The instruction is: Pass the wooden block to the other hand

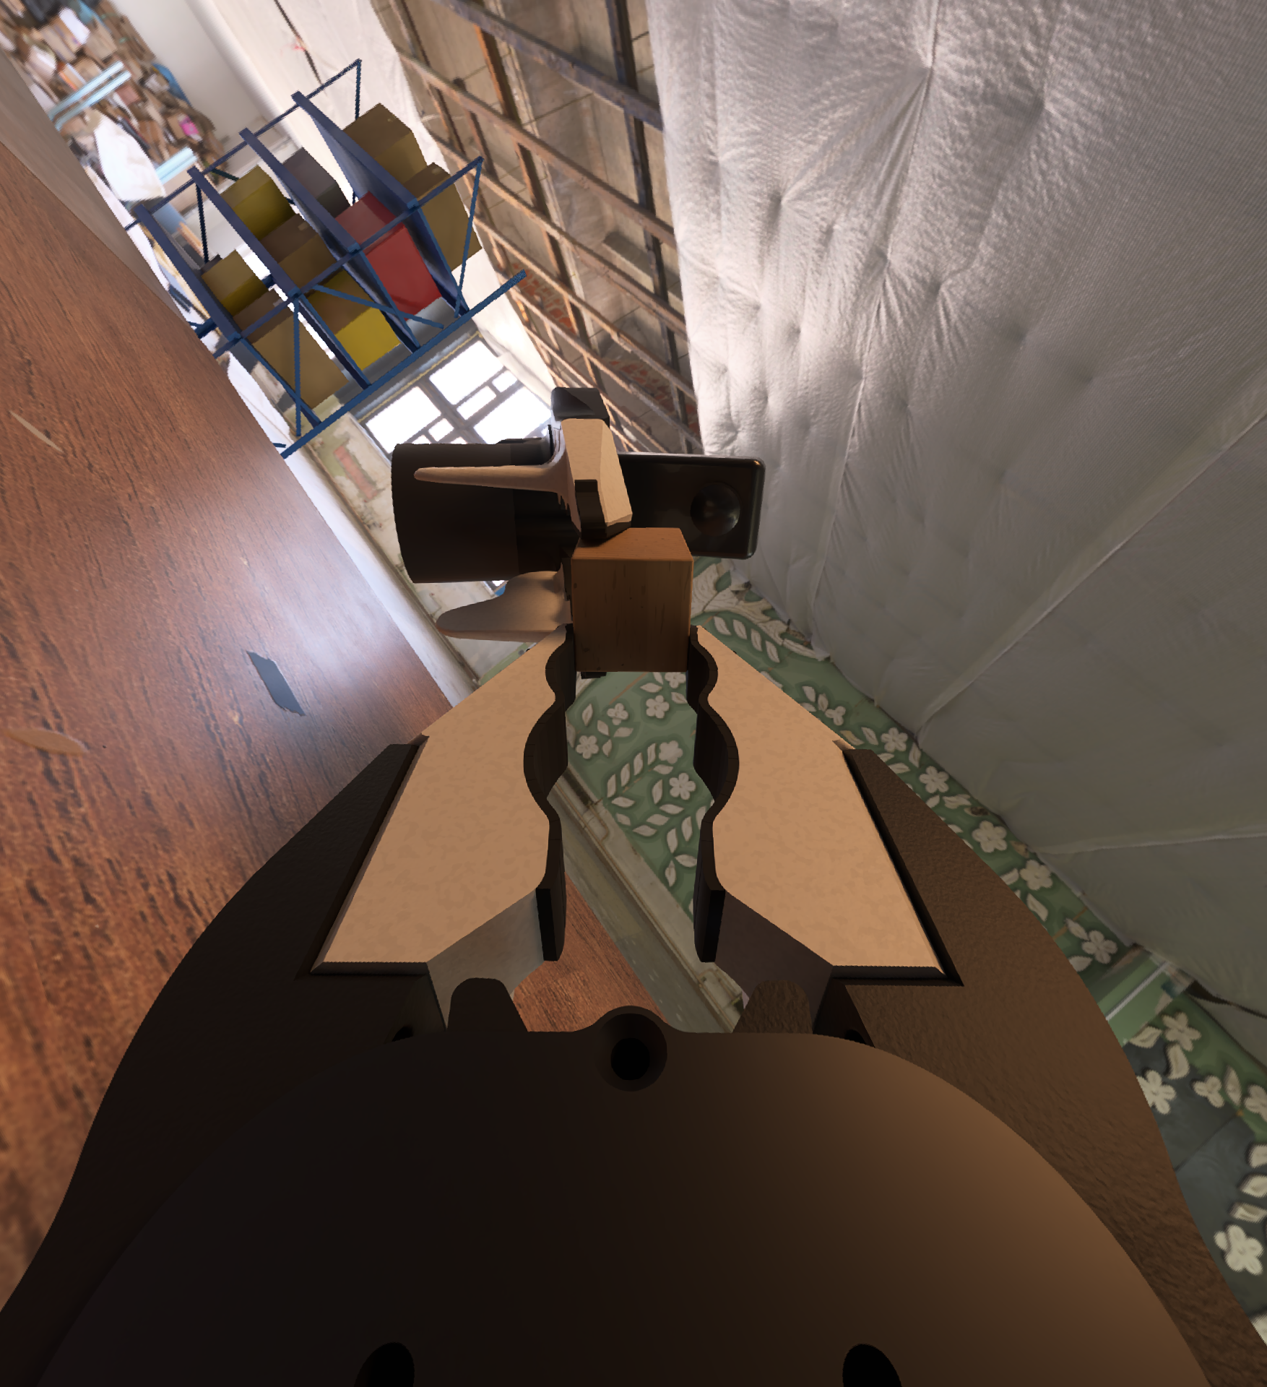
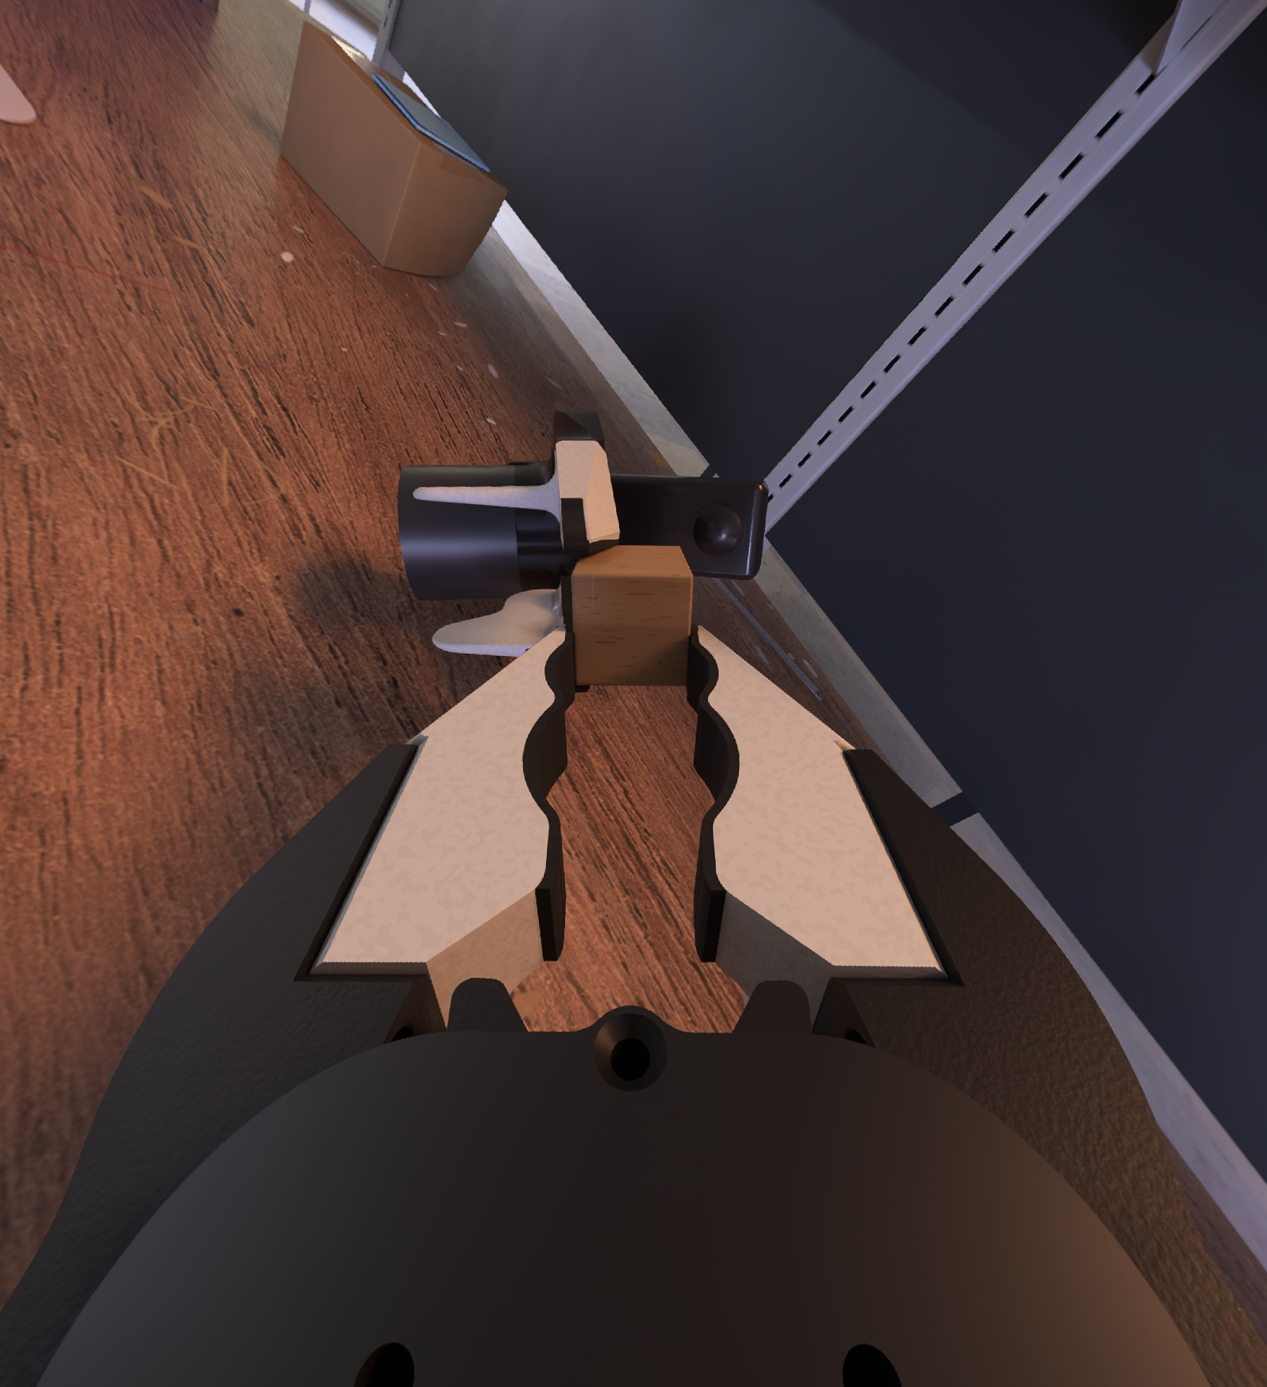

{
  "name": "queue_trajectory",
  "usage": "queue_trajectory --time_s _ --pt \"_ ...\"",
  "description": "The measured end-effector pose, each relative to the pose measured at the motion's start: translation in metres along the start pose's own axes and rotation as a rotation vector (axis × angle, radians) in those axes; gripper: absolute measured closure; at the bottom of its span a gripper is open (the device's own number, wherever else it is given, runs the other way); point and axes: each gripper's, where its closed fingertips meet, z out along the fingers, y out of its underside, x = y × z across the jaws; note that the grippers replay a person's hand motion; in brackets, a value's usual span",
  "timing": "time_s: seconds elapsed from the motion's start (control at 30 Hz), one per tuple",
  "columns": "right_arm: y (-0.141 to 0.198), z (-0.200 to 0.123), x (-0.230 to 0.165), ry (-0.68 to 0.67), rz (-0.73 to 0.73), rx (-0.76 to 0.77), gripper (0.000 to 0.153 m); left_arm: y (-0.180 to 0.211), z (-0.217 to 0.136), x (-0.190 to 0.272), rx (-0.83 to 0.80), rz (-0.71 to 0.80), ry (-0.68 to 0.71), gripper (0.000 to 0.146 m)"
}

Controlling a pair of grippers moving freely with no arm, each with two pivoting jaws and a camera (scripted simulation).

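The wooden block (image 1: 630, 608) is a small light-brown cube held in the air above the table. In the left wrist view my left gripper (image 1: 630, 654) is closed on the block's near end, one fingertip on each side. Beyond the block the right gripper faces me, turned a quarter turn, and its upper finger (image 1: 597, 480) presses on the block's top. The lower finger is hidden. In the right wrist view my right gripper (image 2: 630, 660) pinches the block (image 2: 630, 615) the same way, with the left gripper's finger (image 2: 589, 488) on top of the far end.
A dark wooden table (image 1: 128, 600) lies to the left. A blue rack of boxes (image 1: 330, 248), a white padded sheet (image 1: 991, 375) and a green flowered floor (image 1: 916, 788) lie beyond. A tan box (image 2: 383, 165) stands on the table (image 2: 165, 450) near its edge, by a white slotted rail (image 2: 991, 248).
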Motion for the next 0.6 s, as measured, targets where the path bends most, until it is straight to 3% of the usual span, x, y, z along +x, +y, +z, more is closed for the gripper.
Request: queue_trajectory --time_s 0.23,0.37,0.5,0.6 --pt "0.003 0.001 0.006 0.053 -0.001 -0.014 0.123 -0.004 -0.001 -0.002 -0.006 0.079 -0.058 0.117" --pt "0.011 0.004 0.022 0.122 0.106 -0.016 0.062 -0.013 -0.007 0.000 0.044 0.169 -0.115 0.118" --pt "0.010 -0.001 0.035 0.169 0.188 0.029 0.032 -0.025 -0.018 -0.005 0.092 0.334 -0.244 0.118" --pt "0.008 -0.002 0.035 0.135 0.287 0.073 0.028 -0.030 -0.023 -0.007 0.093 0.476 -0.346 0.118"
